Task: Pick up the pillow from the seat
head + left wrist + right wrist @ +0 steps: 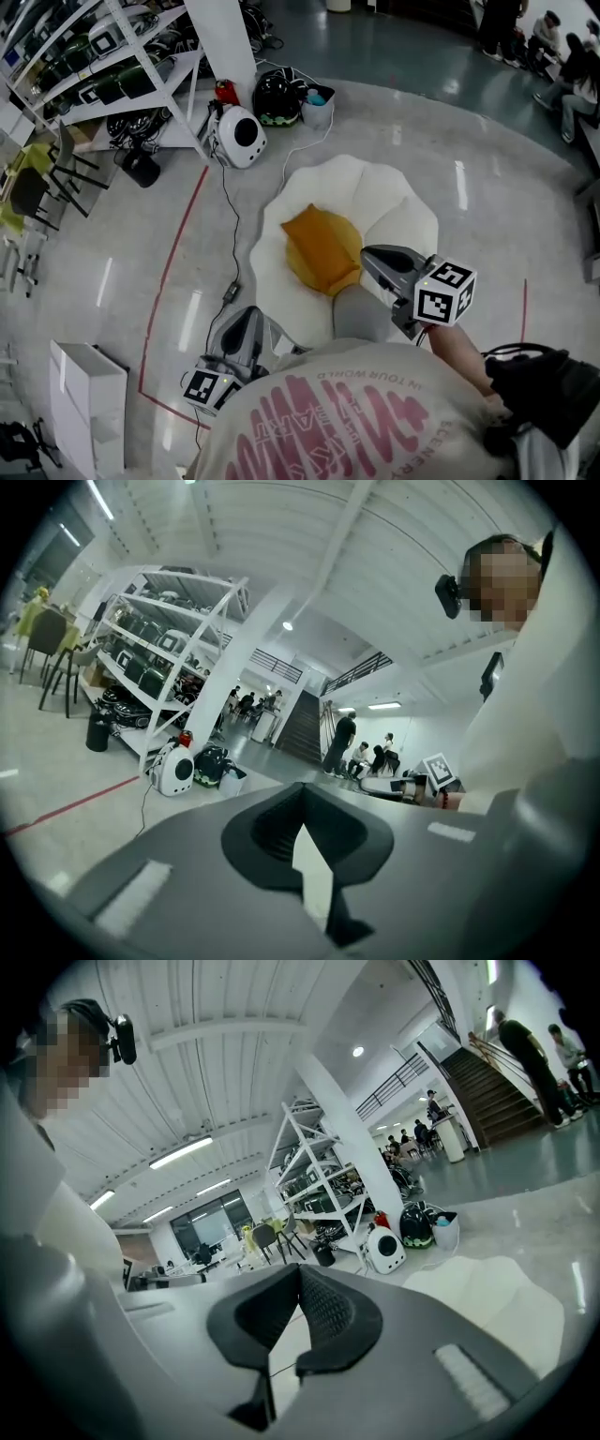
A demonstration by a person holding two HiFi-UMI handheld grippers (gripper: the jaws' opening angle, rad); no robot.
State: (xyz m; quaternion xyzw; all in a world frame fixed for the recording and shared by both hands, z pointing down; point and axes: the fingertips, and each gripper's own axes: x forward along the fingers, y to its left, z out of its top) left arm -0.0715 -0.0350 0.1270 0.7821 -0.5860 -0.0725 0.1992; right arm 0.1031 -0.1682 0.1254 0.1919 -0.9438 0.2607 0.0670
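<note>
On the white seat [398, 202] lies an orange pillow [322, 249].

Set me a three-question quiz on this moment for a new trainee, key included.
1. True or false: the orange pillow lies on the cream seat, and neither gripper grips it.
2. The right gripper has its jaws: A) shut, with nothing between them; B) wide open; C) shut on the pillow.
3. In the head view, which shows nearer the pillow: the left gripper or the right gripper?
Key: 1 true; 2 A; 3 the right gripper.
</note>
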